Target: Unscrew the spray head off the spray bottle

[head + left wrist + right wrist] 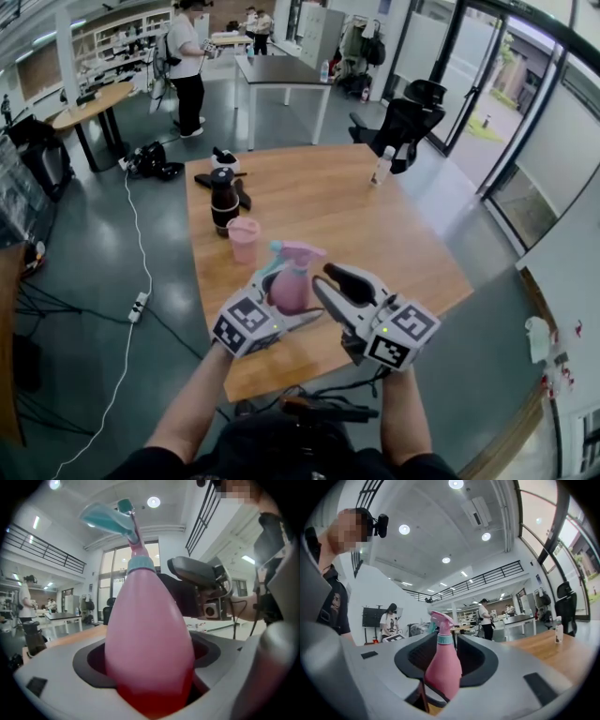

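Left tongs (284, 305) are clamped round the belly of the pink spray bottle (290, 284). They hold it upright and off the table (394, 234), on my side of the pink cup (244, 240) and a little to its right. Right tongs (321, 279) stand partly open and grip nothing. Their tips sit close to the side of the bottle that faces away from the cup, and I cannot tell whether one brushes the plastic. Seen along them, the bottle shows in the gap with neither pad pressed on it.

The spray head (298, 251) is on the bottle, its pale teal collar (140, 564) seated on the neck and the teal trigger (105, 520) turned toward the cup. The bottle's wall is opaque; low down it looks a deeper red, but I cannot say whether that is liquid.

The cup stands mouth up, and I cannot make out anything in it. A black flask (224, 199) with its lid on stands just behind the cup. A small white bottle (382, 166) stands upright well beyond the cup, off to the right.
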